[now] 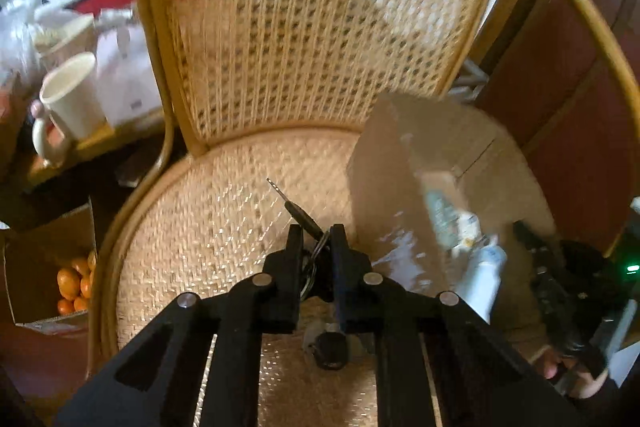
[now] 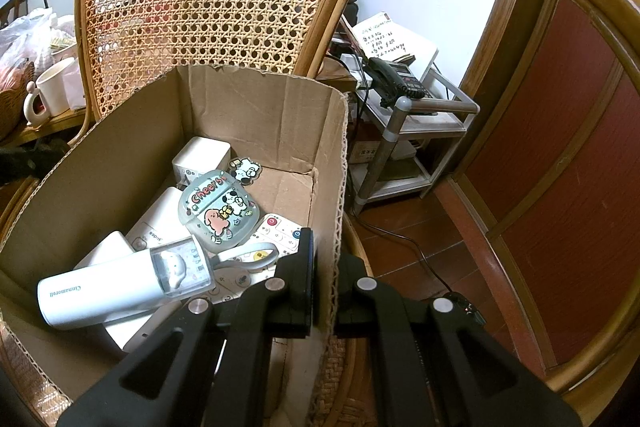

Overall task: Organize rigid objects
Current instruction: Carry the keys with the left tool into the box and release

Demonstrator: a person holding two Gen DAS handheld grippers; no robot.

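Black left gripper (image 1: pixel 316 239) is clamped on a key bunch (image 1: pixel 306 223) above the chair seat (image 1: pixel 208 219); light, stiff, dangling, best pinched at the ring. Beside it, right gripper (image 2: pixel 324 263) pinches the cardboard box (image 2: pixel 256 107) wall.

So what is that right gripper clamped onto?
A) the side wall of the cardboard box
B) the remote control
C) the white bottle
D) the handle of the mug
A: in the right wrist view the right gripper has one finger inside and one outside the cardboard box, shut on its wall, while the white bottle and the remote control lie loose inside.
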